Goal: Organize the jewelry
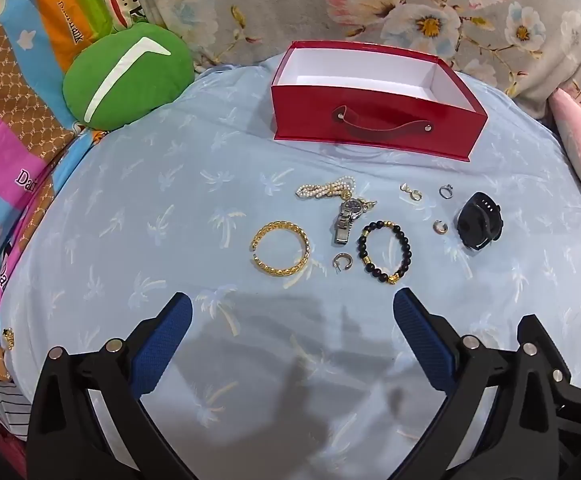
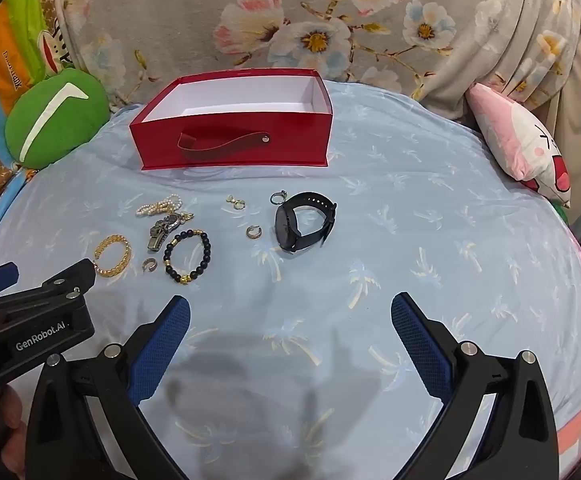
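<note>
Two grippers hang above the near part of a bed covered with a pale blue sheet, and both hold nothing. The left gripper has its blue-padded fingers spread wide apart. The right gripper is spread wide in the same way, just to the right of the left one.

The jewelry lies in a loose group on the sheet, beyond the fingers and in front of a red box. The box stands at the far side, open on top, white inside, with a strap handle on its near wall. It looks empty as far as its inside shows.

At the left of the group lies a gold bangle. To its right is a small silver ear cuff, then a black bead bracelet with gold beads. Behind these a silver watch lies touching a pearl bracelet. Further right there are a pair of small gold earrings, a silver ring and another small hoop. A black smartwatch lies at the right end, with the ring just beside its far-left edge.

A green cushion rests at the far left, and a pink pillow at the far right. A floral blanket rises behind the box.
</note>
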A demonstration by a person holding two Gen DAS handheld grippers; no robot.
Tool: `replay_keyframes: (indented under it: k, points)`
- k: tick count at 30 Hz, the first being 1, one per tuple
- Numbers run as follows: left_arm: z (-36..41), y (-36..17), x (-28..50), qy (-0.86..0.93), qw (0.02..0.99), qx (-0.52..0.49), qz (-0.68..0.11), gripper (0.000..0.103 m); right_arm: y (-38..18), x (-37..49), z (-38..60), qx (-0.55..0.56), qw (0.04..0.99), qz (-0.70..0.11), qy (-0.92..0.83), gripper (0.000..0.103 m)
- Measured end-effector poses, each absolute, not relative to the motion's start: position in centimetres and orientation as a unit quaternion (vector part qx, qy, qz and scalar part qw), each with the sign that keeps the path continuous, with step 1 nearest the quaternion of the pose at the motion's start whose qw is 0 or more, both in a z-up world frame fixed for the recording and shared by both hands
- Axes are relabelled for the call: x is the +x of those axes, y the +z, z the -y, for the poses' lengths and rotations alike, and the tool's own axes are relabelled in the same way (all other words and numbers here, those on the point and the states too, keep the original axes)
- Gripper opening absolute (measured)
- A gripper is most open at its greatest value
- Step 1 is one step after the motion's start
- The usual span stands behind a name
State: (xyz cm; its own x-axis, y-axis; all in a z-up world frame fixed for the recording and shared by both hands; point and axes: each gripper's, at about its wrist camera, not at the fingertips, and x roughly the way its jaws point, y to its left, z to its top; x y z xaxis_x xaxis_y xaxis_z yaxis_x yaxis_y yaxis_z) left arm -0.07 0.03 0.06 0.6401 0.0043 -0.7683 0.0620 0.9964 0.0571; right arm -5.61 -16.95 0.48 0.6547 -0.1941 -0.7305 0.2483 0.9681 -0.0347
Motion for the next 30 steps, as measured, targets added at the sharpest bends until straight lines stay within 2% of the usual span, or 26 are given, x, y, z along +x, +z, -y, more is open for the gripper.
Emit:
replay_keyframes:
  k: [30]
  points:
    - [-0.1,-0.3,-0.2,-0.015,0.901,0.048,-0.432,0.098,0.5,-5.8,16.5,0.041,0.909,-0.399,-0.113,0.098]
